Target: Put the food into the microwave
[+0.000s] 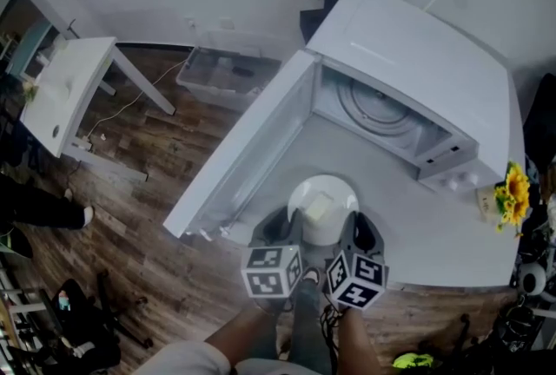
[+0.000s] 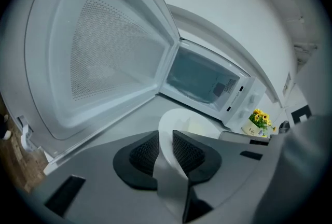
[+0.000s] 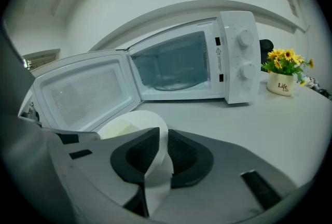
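Note:
A white bowl point(image 1: 332, 187) with a pale yellow block of food point(image 1: 318, 208) in it hangs over the white table point(image 1: 434, 234), in front of the open microwave point(image 1: 417, 61). My left gripper point(image 1: 292, 226) is shut on the bowl's left rim point(image 2: 174, 119), and my right gripper point(image 1: 354, 227) is shut on its right rim point(image 3: 148, 122). In both gripper views the thin white rim runs between the ribbed pads point(image 2: 145, 151) point(image 3: 181, 154). The microwave door point(image 1: 252, 148) swings out to the left, and the glass turntable point(image 1: 378, 104) inside is bare.
A small pot of yellow flowers point(image 1: 508, 195) stands on the table right of the microwave's knobs point(image 3: 244, 54). On the wooden floor are a clear plastic bin point(image 1: 228, 74), a white side table point(image 1: 65, 91) and a person's legs point(image 1: 43, 208) at the left.

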### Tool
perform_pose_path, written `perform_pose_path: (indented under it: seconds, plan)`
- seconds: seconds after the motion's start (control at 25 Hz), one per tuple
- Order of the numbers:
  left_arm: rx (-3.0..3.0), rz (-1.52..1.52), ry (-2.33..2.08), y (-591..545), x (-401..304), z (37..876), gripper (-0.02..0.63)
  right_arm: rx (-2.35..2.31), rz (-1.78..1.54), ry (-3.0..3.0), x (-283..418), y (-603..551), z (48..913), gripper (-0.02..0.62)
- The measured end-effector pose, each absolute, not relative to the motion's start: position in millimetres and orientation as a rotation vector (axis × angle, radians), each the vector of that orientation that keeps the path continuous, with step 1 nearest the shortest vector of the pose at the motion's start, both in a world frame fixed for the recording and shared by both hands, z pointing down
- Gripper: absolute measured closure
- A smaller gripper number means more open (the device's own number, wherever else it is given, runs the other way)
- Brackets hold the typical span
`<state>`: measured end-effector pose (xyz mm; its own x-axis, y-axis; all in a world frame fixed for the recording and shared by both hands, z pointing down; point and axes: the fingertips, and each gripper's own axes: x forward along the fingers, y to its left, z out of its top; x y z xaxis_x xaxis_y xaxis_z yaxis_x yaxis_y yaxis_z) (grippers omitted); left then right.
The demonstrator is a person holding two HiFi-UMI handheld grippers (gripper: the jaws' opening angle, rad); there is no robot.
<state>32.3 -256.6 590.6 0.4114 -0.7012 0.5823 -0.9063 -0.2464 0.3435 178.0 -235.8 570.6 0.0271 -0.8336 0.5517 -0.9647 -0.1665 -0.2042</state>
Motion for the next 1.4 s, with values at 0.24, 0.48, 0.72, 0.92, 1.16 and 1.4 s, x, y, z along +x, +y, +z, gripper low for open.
perform_pose_path:
  seconds: [0.24,0.48,0.72,0.92,1.16,1.4]
  plan:
    - [2.074,0.407,-1.337,-267.4,50.0,578.1,0.511,2.126,0.83,-1.867,195.3,-243.7,556.2,0.534]
    - [2.119,0.395,-1.326,-285.2,69.0,566.4,0.511,2.167,0.808,-1.877,213.6,-256.6,545.0,0.535]
    - [2.148,0.369,-1.317,-305.9,85.2,557.3,0.511,2.203,0.783,-1.895,229.7,-275.7,534.3,0.535]
    - [2.161,0.351,-1.315,-322.8,95.3,553.9,0.511,2.22,0.762,-1.913,239.8,-291.4,528.3,0.54]
    - [2.176,0.313,-1.324,-344.2,106.8,543.0,0.511,2.26,0.746,-1.923,251.0,-308.3,519.7,0.54]
    - [2.199,0.296,-1.311,-360.3,119.4,537.3,0.511,2.291,0.722,-1.924,263.0,-322.4,514.7,0.54]
